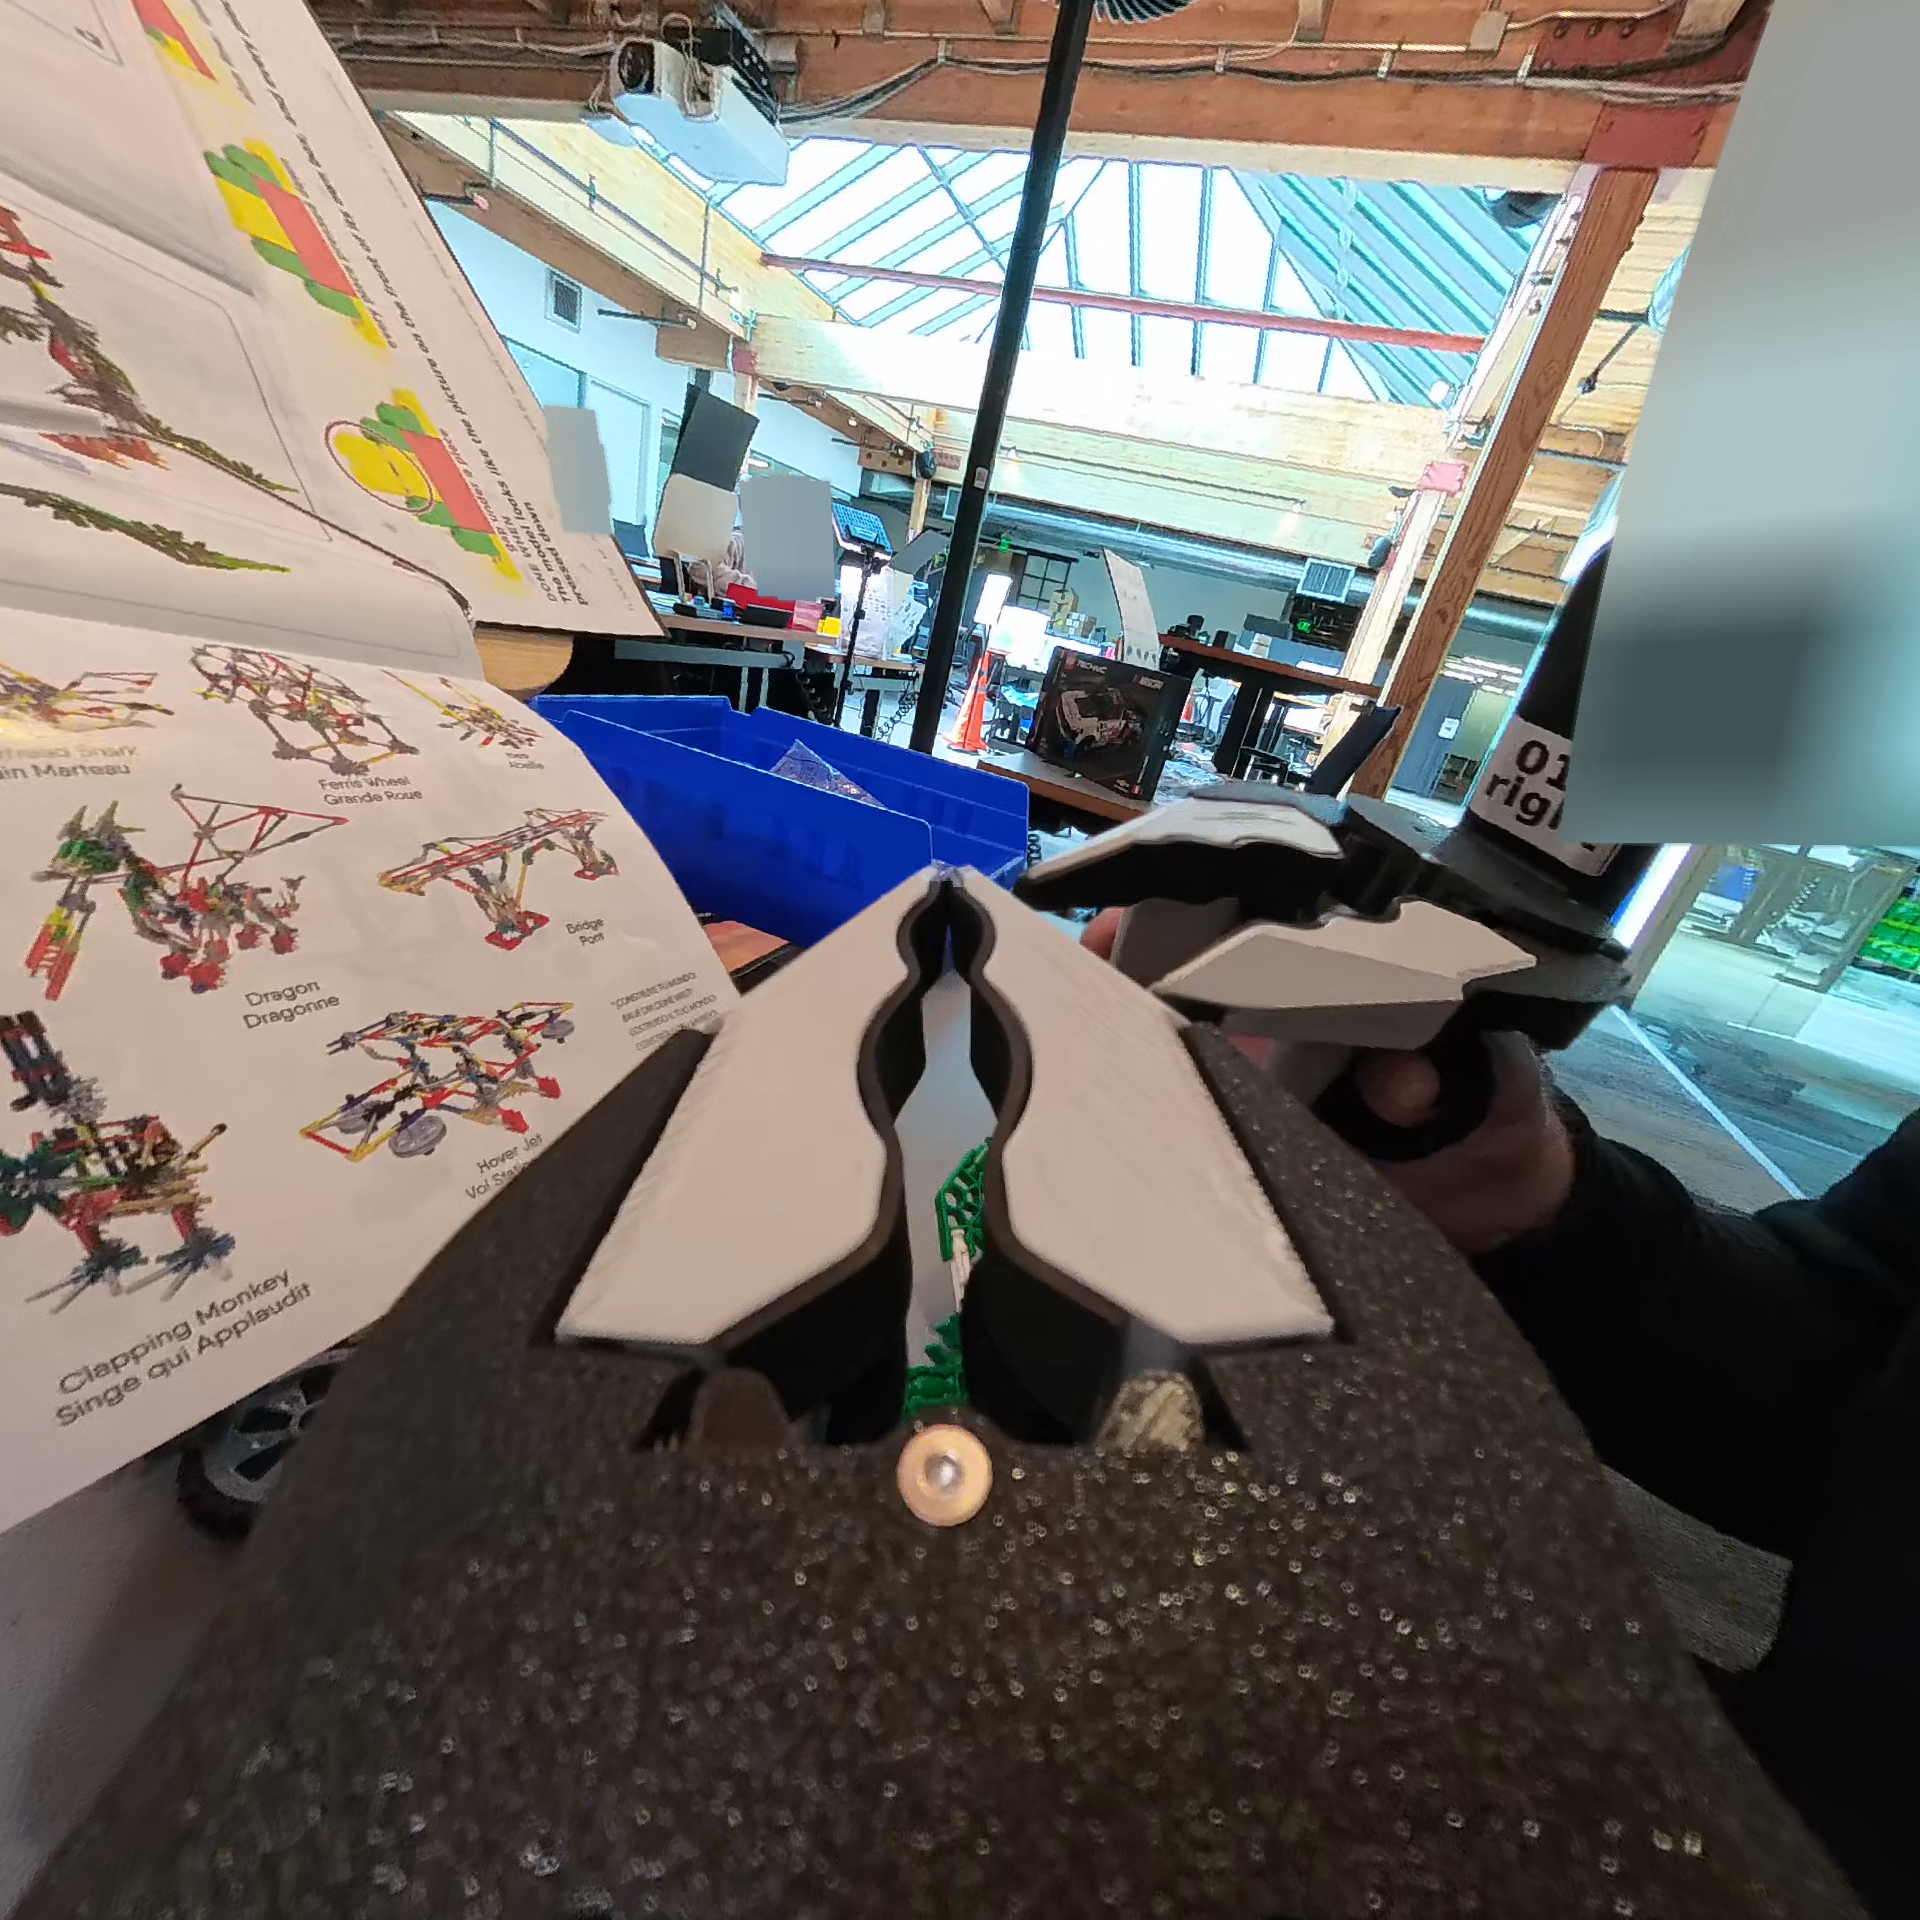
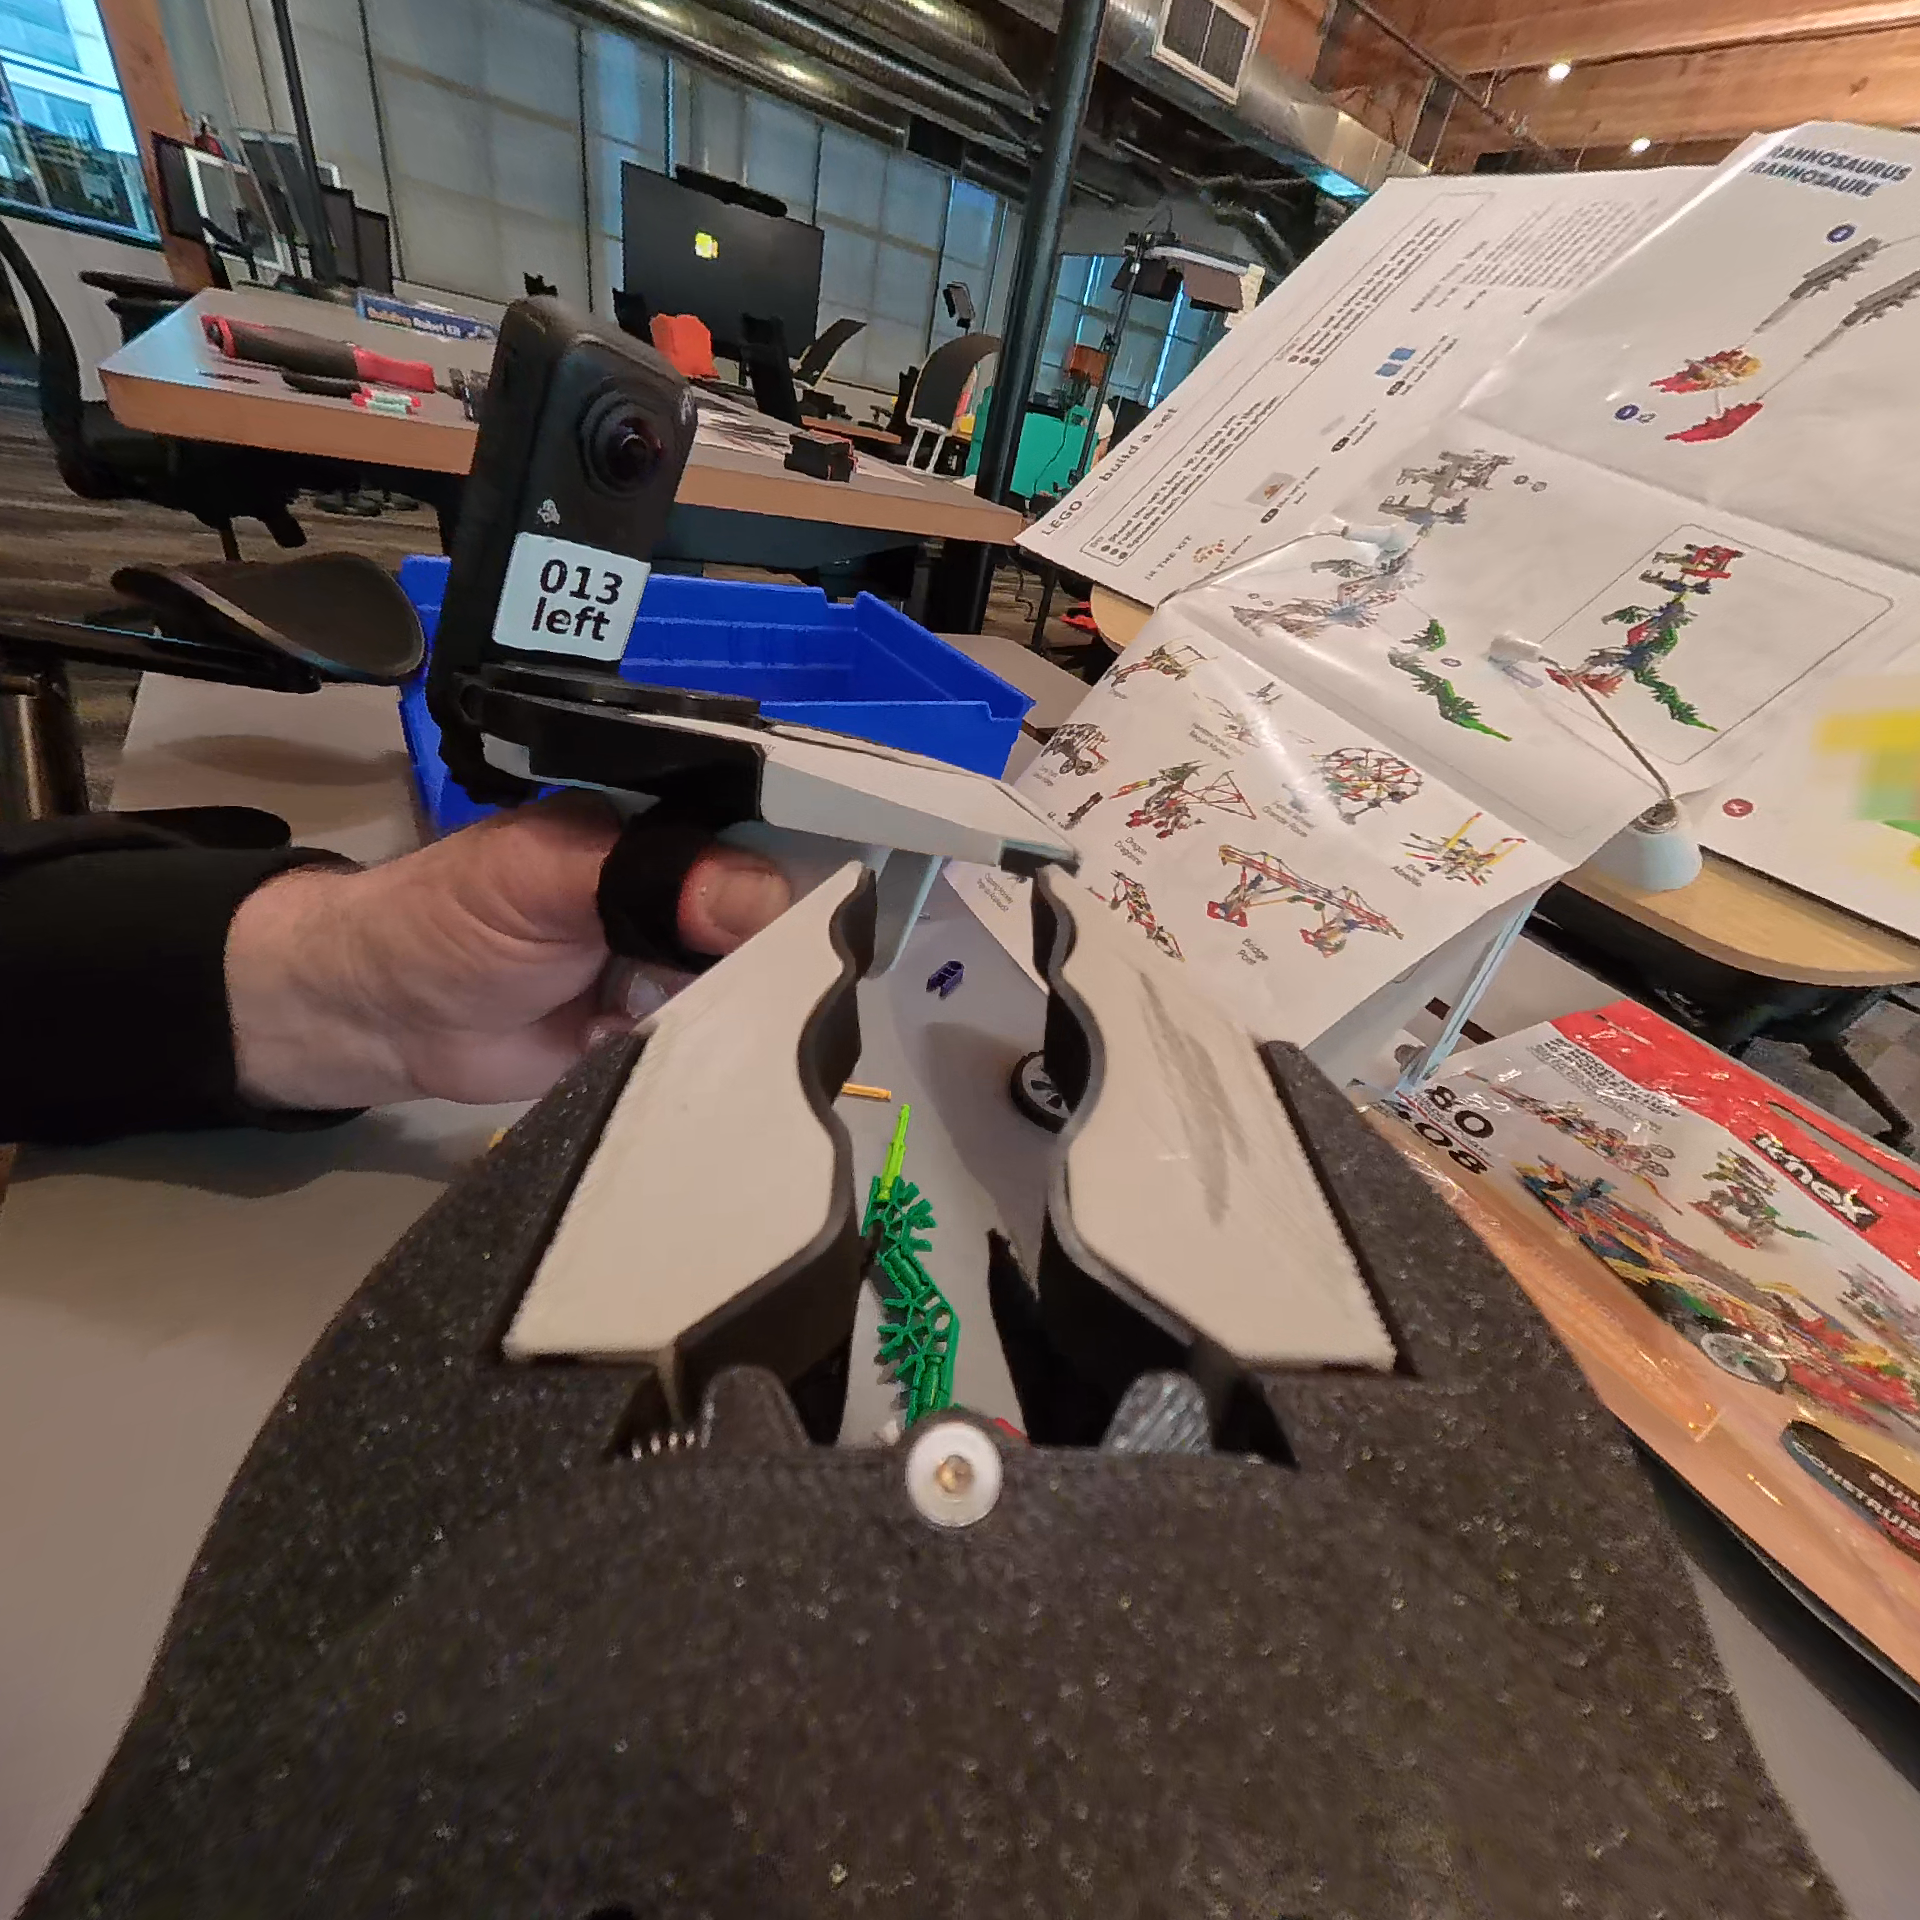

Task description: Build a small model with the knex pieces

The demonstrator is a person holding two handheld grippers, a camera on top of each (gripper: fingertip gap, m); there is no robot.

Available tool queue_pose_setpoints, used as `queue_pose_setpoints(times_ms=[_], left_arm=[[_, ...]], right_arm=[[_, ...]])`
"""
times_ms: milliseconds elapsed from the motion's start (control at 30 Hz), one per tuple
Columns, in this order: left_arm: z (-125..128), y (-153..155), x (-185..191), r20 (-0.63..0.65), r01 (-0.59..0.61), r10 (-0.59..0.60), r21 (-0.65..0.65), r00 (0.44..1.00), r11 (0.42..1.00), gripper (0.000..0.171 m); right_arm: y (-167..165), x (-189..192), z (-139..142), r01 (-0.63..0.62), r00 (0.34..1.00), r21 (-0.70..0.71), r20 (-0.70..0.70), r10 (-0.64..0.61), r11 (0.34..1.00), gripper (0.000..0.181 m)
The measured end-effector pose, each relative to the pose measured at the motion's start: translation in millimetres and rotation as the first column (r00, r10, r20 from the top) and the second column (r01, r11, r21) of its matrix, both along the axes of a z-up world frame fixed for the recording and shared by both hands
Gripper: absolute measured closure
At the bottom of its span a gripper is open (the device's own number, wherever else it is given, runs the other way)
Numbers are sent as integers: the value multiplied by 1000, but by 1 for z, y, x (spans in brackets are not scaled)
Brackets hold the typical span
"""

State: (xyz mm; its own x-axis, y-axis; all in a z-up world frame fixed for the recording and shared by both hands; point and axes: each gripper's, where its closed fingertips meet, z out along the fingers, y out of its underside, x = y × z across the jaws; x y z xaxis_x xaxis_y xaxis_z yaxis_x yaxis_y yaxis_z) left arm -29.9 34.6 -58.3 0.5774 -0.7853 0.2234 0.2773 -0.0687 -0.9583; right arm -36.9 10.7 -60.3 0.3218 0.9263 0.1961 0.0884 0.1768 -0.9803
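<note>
Left wrist view: left tongs (image 1: 948,883) pinched together, right tongs (image 2: 951,883) apart, white-labelled camera (image 2: 566,488) nearby

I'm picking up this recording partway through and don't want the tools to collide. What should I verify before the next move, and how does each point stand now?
1. Left tool shut: ok, its tips meet.
2. Something pinched in the left tool: cannot tell.
3. Right tool open: ok, fingers apart.
4. Tools clear of each other: not ok, the left tool's tip crosses just ahead of the right tool's fingertips.
5. Green connector piece free: ok, it lies ungripped on the table under the right tool.
6. Instruction sheet visible: ok, propped up on the right.
</note>
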Motion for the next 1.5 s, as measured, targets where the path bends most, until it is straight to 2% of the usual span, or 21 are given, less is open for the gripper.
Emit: queue_pose_setpoints(times_ms=[167,333,667,867,967,1167,1300,1500], left_arm=[[0,0,5,-4,3,-3,1,1000,1000,171],[-3,1,6,-61,-48,50,29,997,998,171],[1,-1,7,-103,-86,95,85,990,993,171],[3,0,8,-59,-66,69,56,996,996,171],[2,3,6,-45,-73,75,41,996,996,171],[2,3,7,-34,-63,64,35,997,997,171],[0,3,8,-74,-71,74,50,995,996,171],[-2,-1,9,-233,-83,114,139,966,987,171]], right_arm=[[2,-2,-3,23,1000,13,9,-23,1000,151],[3,-3,-5,27,1000,1,15,-27,1000,151],[2,-1,-2,32,999,13,5,-32,999,161],[4,1,0,36,999,7,-8,-36,999,159],[10,3,-2,56,998,-14,-1,-56,998,149],[9,1,-2,67,998,13,6,-67,998,149],[9,1,-4,70,997,24,17,-71,997,151],[8,2,-5,70,997,39,34,-71,997,158]])
